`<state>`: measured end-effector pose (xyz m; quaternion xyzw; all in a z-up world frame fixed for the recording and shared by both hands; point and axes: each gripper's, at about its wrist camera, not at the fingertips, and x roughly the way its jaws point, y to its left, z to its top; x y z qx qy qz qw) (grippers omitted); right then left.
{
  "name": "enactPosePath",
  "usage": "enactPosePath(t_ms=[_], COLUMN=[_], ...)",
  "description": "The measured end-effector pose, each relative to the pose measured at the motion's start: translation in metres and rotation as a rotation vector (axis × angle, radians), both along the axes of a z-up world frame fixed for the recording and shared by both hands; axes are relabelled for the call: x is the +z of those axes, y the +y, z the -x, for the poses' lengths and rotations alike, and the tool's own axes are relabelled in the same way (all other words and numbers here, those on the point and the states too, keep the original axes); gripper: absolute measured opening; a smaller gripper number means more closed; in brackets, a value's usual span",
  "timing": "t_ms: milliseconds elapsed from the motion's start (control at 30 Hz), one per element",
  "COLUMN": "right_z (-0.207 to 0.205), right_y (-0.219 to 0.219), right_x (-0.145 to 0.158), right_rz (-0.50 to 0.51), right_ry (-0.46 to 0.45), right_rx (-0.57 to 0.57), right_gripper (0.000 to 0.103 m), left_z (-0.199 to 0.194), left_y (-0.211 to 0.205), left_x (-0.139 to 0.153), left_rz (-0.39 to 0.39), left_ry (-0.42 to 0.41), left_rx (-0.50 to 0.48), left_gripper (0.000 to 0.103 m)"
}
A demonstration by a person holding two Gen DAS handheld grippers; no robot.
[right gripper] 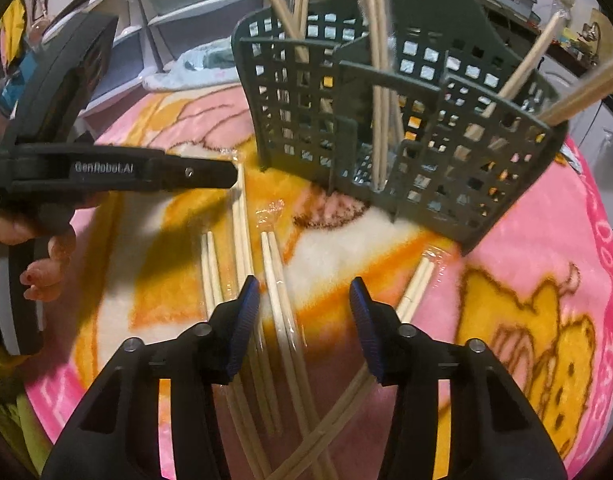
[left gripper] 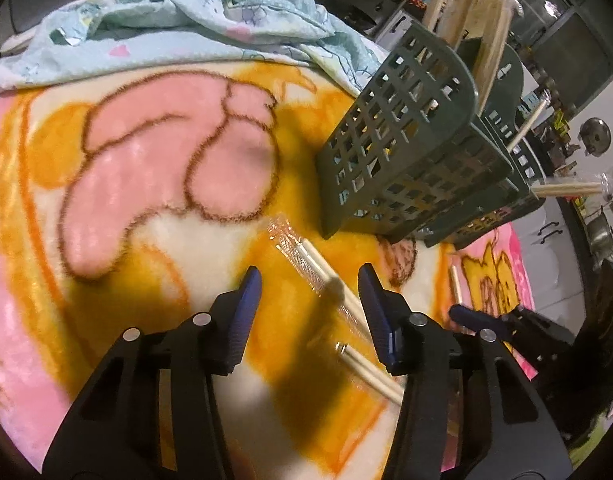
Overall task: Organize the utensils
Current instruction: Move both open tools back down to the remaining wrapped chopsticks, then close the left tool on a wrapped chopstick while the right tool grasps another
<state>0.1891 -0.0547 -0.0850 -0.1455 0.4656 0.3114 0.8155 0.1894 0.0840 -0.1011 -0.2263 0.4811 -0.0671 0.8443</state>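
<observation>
A dark green slotted utensil holder (left gripper: pixel 410 140) (right gripper: pixel 390 120) stands on a pink and orange blanket, with several wooden chopsticks (right gripper: pixel 376 80) standing in it. Several plastic-wrapped chopstick pairs (right gripper: pixel 278 292) lie on the blanket in front of it. My left gripper (left gripper: pixel 309 288) is open just above one wrapped pair (left gripper: pixel 330 280); it also shows in the right wrist view (right gripper: pixel 210 172). My right gripper (right gripper: pixel 304 300) is open and empty over the loose pairs; its tip shows in the left wrist view (left gripper: pixel 466 314).
The blanket (left gripper: pixel 146 160) covers the work surface. A crumpled light blue cloth (left gripper: pixel 178 20) lies at the far edge. Shelves and drawers (right gripper: pixel 178 8) stand behind. Pots (left gripper: pixel 594 136) sit on a counter at the right.
</observation>
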Motion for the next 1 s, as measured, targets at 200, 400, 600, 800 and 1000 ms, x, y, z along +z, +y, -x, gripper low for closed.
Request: enactPosePath(t_ms=[200, 400, 600, 800, 1000], right_z=[-0.008, -0.019, -0.024, -0.024, -0.02], right_y=[0.012, 0.022, 0.031, 0.02, 0.008], right_x=[-0.011, -0.015, -0.018, -0.015, -0.008], right_rz=[0.028, 0.036, 0.037, 0.013, -0.041], right_ry=[0.023, 0.044, 0.042, 0.056, 0.065], right_rx=[0.029, 0.032, 0.027, -0.004, -0.053], right_gripper=[0.039, 0.038, 0.032, 0.016, 0.011], left_z=[-0.012, -0.018, -0.023, -0.024, -0.021], left_y=[-0.003, -0.01, -0.012, -0.015, -0.003], left_x=[-0.003, -0.002, -0.003, -0.005, -0.009], left_rz=[-0.007, -0.066, -0.095, -0.153, -0.1], left_ry=[0.022, 0.043, 0.045, 0.037, 0.023], left_rx=[-0.007, -0.017, -0.015, -0.013, 0.007], left_gripper=[0.042, 0.041, 0.038, 0.023, 0.011])
